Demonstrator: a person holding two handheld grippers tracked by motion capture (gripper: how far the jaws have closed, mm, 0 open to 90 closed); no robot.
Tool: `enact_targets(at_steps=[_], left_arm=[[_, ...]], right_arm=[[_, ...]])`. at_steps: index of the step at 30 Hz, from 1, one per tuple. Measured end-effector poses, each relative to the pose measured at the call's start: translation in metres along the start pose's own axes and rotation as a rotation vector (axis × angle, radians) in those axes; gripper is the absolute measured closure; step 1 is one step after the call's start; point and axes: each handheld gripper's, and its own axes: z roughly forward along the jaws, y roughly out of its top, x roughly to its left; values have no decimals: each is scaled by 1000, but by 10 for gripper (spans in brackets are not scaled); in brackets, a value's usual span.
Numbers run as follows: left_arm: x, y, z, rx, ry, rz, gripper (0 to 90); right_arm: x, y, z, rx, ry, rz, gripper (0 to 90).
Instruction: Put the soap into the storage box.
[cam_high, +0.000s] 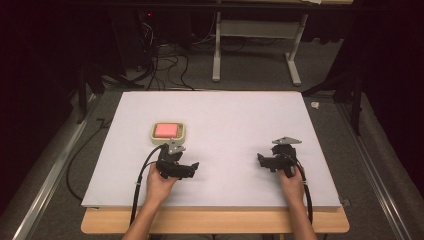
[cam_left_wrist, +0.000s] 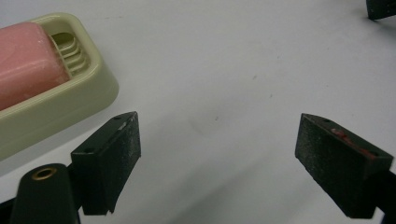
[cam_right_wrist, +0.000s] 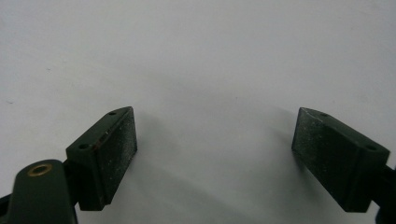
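At the left centre of the high view a pink soap bar (cam_high: 167, 130) sits in its cream dish (cam_high: 181, 132) on the white counter (cam_high: 235, 120), just beyond the left hand-held gripper (cam_high: 191, 167), which, like the right hand-held gripper (cam_high: 262, 160) at lower right, is released and empty, so a good pickup likely means straddling the bar squarely before closing

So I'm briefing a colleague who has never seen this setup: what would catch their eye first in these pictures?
The pink bar of soap in its cream plastic dish stands out, the one spot of colour on the white table top, left of centre. Just in front of it the left gripper is held open, and the right gripper is held open over bare white surface on the right side.
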Motion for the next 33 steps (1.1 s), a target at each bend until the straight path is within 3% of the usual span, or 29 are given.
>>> enact_targets(at_steps=[21,27,33], left_arm=[[7,-3,19,27,14,-35,151],[7,-4,26,53,32,-9,151],[10,-5,29,47,42,-22,151]], right_arm=[[0,0,0,0,0,0,146],[0,0,0,0,0,0,146],[0,0,0,1,0,1,146]])
